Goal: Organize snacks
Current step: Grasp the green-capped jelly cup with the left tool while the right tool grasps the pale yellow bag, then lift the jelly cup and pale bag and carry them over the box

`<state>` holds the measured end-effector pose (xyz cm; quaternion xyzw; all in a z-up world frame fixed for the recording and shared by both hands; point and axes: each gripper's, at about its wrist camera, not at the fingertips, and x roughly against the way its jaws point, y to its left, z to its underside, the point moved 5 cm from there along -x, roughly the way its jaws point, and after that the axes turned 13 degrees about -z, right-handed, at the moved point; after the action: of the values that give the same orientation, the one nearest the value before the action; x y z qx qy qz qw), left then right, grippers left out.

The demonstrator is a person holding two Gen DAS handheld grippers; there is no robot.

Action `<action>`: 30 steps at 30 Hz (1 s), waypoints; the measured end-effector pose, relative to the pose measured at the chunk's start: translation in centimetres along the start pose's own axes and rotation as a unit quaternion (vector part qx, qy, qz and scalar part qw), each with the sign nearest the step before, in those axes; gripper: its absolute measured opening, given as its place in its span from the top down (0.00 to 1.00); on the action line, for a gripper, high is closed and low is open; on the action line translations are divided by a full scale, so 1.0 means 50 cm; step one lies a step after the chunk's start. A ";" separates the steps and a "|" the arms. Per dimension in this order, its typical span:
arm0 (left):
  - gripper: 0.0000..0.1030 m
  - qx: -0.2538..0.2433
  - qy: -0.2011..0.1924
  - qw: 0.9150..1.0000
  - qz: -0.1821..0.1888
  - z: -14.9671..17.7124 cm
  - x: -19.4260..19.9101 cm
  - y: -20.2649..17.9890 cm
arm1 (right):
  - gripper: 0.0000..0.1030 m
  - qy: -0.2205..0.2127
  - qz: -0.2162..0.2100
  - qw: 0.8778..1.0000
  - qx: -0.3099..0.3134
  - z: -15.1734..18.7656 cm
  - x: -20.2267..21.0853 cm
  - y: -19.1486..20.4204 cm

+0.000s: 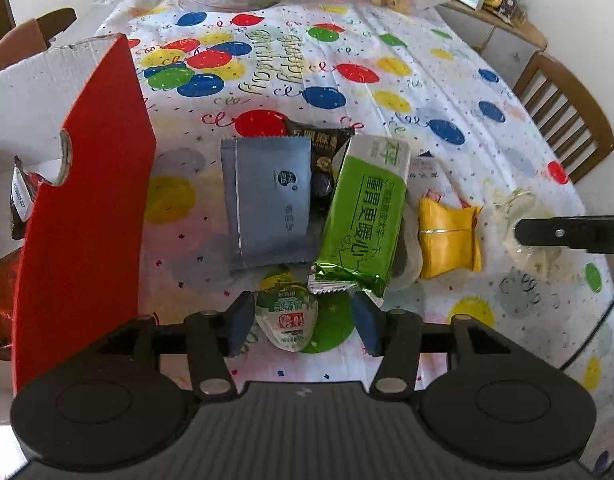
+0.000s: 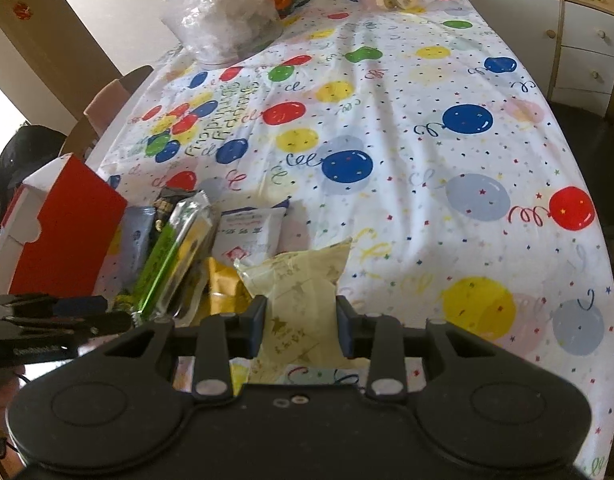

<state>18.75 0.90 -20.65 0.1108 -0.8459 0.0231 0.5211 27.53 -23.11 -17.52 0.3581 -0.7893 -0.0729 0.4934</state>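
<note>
Pinching the pale yellow pouch (image 2: pixel 303 280) near the table's edge, the right gripper (image 2: pixel 300 326) should lift it cleanly toward the red box (image 1: pixel 83 216) at left, while the half-open left gripper (image 1: pixel 303 326) straddles a jelly cup (image 1: pixel 287 316) ungripped.

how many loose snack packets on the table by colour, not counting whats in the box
grey-blue packet: 1
black packet: 1
green bar packet: 1
green-and-white jelly cup: 1
yellow packet: 1
white packet: 1
pale yellow packet, held in the right claw: 1
total: 7
</note>
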 end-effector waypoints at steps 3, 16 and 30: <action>0.49 -0.002 0.004 1.000 -0.007 0.003 -0.009 -0.005 | 0.67 0.000 -0.004 1.000 0.000 0.005 0.006 0.006; 0.66 -0.014 -0.006 1.000 -0.023 0.014 -0.015 -0.003 | 0.67 -0.001 -0.006 1.000 -0.001 0.019 0.012 0.018; 0.67 -0.002 -0.022 1.000 0.003 0.013 0.057 0.007 | 0.67 -0.019 0.007 1.000 0.013 0.026 0.056 0.069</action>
<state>16.88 0.69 -18.39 0.1073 -0.8579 0.0206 0.5022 24.02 -22.66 -14.54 0.3573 -0.8018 -0.0663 0.4744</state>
